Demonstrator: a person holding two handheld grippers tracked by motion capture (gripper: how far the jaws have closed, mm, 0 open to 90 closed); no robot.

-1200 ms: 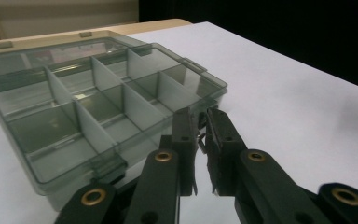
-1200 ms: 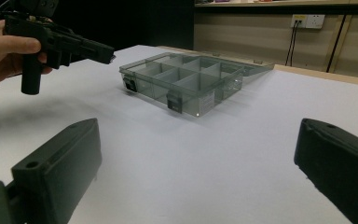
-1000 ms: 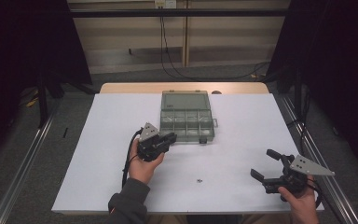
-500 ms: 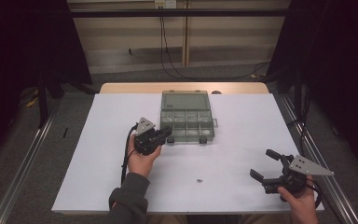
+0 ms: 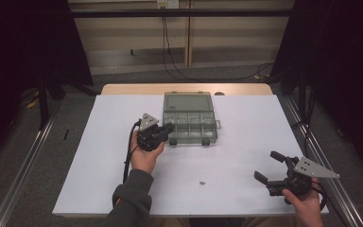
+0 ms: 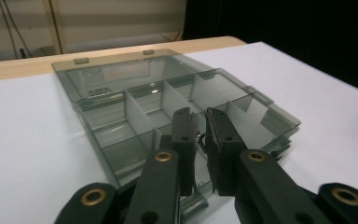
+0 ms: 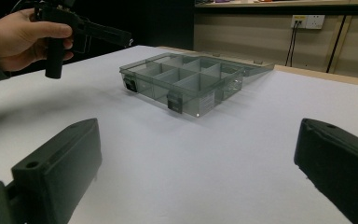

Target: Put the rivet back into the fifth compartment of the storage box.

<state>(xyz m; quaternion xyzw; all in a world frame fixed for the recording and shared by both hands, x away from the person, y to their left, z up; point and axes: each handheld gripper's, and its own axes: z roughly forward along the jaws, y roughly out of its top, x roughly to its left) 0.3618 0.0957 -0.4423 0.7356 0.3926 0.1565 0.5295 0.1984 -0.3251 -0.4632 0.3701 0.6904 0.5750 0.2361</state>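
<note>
Left gripper [image 5: 167, 129] hovers over the near-left compartment of the open compartment box [image 5: 189, 124], jaws nearly shut on a small dark item I cannot identify in the left gripper view. I judge this a drop into the box. The box sits mid-table, long axis running away from me, lid [image 5: 187, 101] folded back. My right gripper [image 5: 270, 166] rests well apart at the near right, jaws spread wide, empty.
</note>
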